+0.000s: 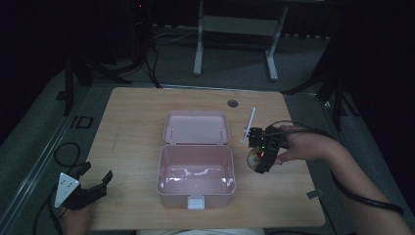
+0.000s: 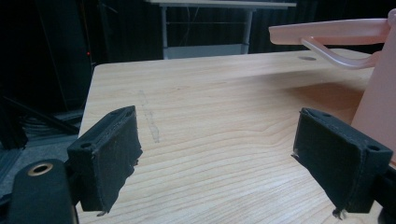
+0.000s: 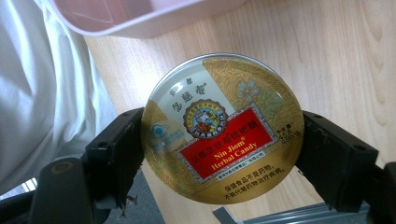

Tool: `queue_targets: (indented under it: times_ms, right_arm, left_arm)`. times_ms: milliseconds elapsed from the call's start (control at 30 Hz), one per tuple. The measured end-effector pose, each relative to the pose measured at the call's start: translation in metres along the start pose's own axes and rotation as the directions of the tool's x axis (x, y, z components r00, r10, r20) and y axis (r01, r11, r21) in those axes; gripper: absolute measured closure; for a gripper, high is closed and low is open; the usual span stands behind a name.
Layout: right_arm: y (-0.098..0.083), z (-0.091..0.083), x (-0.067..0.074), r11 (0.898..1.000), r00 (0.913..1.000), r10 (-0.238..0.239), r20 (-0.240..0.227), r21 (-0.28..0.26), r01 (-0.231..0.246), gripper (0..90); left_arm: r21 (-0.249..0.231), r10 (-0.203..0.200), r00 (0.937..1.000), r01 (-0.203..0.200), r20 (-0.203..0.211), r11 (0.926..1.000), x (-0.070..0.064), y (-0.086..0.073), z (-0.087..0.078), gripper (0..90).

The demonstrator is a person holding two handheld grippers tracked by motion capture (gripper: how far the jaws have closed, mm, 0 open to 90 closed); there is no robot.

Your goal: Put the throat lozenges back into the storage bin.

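Round gold candy tin (image 3: 222, 128) clamped across its rim between the two black jaws of the right gripper (image 3: 222, 140), lid face turned toward the camera, red label reading "Nin Jiom Herbal Candy" with a small crest above it. In the high view, same tin (image 1: 254, 157) held just off the right side of the pink box (image 1: 195, 188), near its rim but apart from it, with the right gripper (image 1: 260, 155) grasped by a hand (image 1: 298, 147) reaching in from the right edge of the wooden table (image 1: 132, 127). Box open, lid (image 1: 196, 127) swung back and lying flat behind the tub, white latch (image 1: 195, 201) on the near wall, nothing visible inside. Thin white stick (image 1: 250, 123) lying on the table just behind the right gripper. Left gripper (image 1: 93, 178) resting at the near left corner of the table, well apart from the box, jaws spread wide and holding nothing; grey three-cornered plate (image 1: 65, 188) on top. In the left gripper view, left gripper (image 2: 215, 158) with bare tabletop (image 2: 210, 107) between the parted jaws, pink box wall (image 2: 380, 107) at far right, raised lid (image 2: 327, 32) above.
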State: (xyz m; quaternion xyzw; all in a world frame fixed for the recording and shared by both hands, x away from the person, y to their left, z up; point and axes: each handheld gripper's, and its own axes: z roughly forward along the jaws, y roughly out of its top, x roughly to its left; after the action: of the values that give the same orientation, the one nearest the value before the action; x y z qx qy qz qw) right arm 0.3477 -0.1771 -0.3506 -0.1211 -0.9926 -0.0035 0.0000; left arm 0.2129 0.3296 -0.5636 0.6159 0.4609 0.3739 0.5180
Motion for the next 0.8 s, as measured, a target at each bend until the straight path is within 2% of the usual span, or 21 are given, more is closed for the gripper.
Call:
queue_targets:
  times_ms: [133, 200, 400, 533, 600, 800]
  right_arm:
    - [0.009, -0.006, 0.004, 1.000, 0.9999, -0.011, 0.006, 0.004, 0.011, 20.0]
    - [0.015, -0.008, 0.005, 1.000, 0.9998, -0.016, -0.009, -0.005, 0.016, 20.0]
    - [0.034, -0.010, 0.010, 0.999, 0.9988, -0.049, -0.010, -0.012, 0.049, 20.1]
    - [0.047, -0.006, 0.012, 0.998, 0.9979, -0.062, -0.020, -0.006, 0.062, 20.1]
    - [0.060, -0.002, 0.016, 0.996, 0.9962, -0.084, -0.023, 0.008, 0.084, 20.1]
    - [0.085, 0.002, 0.026, 0.992, 0.9916, -0.126, -0.031, 0.017, 0.126, 20.1]
  left_arm:
    - [0.000, -0.001, 1.0000, 0.001, 0.001, 1.0000, 0.000, 0.000, 0.000, 14.9]
    - [-0.001, -0.001, 1.0000, 0.001, 0.001, 1.0000, 0.000, 0.000, 0.000, 14.9]
    - [-0.001, -0.002, 1.0000, 0.002, 0.001, 1.0000, 0.000, 0.000, 0.000, 14.9]
    - [-0.002, -0.002, 1.0000, 0.002, 0.002, 1.0000, 0.000, 0.000, 0.000, 14.9]
    - [-0.004, -0.004, 1.0000, 0.004, 0.001, 1.0000, 0.000, 0.000, 0.000, 14.9]
    - [-0.006, -0.005, 1.0000, 0.005, 0.003, 1.0000, 0.000, 0.000, -0.001, 14.9]
